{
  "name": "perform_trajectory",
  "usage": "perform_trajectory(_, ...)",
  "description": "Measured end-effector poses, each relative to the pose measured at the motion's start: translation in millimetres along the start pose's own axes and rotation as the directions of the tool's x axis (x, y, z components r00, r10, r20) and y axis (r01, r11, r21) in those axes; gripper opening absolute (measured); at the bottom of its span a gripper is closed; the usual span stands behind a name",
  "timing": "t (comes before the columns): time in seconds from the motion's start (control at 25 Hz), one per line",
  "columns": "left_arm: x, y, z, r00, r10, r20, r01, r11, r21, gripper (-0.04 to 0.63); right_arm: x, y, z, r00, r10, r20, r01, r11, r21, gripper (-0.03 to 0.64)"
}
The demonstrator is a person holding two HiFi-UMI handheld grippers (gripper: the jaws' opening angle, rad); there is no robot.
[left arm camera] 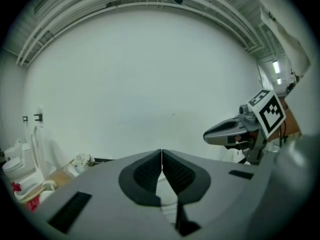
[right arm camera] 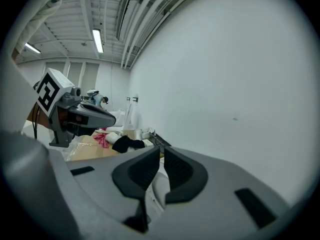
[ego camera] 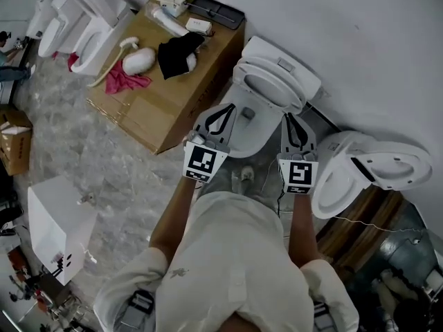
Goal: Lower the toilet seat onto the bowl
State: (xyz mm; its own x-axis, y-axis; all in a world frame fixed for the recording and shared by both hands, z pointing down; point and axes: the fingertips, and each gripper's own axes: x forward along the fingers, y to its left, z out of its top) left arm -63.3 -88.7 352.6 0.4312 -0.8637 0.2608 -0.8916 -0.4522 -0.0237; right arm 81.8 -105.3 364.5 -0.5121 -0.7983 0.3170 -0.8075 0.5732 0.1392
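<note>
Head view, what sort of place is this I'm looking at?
Likely a warehouse-style test room, not a bathroom: several toilets stand along a bare wall, a large cardboard box holds cloths, and the right gripper view shows exposed ceiling pipes.

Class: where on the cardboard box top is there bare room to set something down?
Bare: near end of the cardboard box, this side of the pink cloth and black cloth. Crowded: far end, by the black tray.

Left tool [ego camera: 225, 113], right tool [ego camera: 291, 120]: grey shells, black ribbed pads, black-and-white marker cube [ego camera: 203, 162] each. Shirt [ego camera: 228, 254] white, short-sleeved.
</note>
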Motion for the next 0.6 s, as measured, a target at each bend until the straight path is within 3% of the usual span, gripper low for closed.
perform_trajectory(0.28, 51.0, 13.4, -25.4, 0.991, -0.124, -0.055, 0.125, 0.992, 0.007, 0.017, 36.0, -13.9, -23.4, 0.994, -0.078, -0.079, 0.078, 0.997, 0.004, 0.043)
perform_trajectory(0.6, 100.7, 20.3, -51.7, 0.964, -0.238, -0.116, 0.244, 0.969, 0.038, 0.024, 69.0, -33.6, -51.6, 0.977, -0.147, -0.155, 0.15, 0.989, 0.01, 0.057)
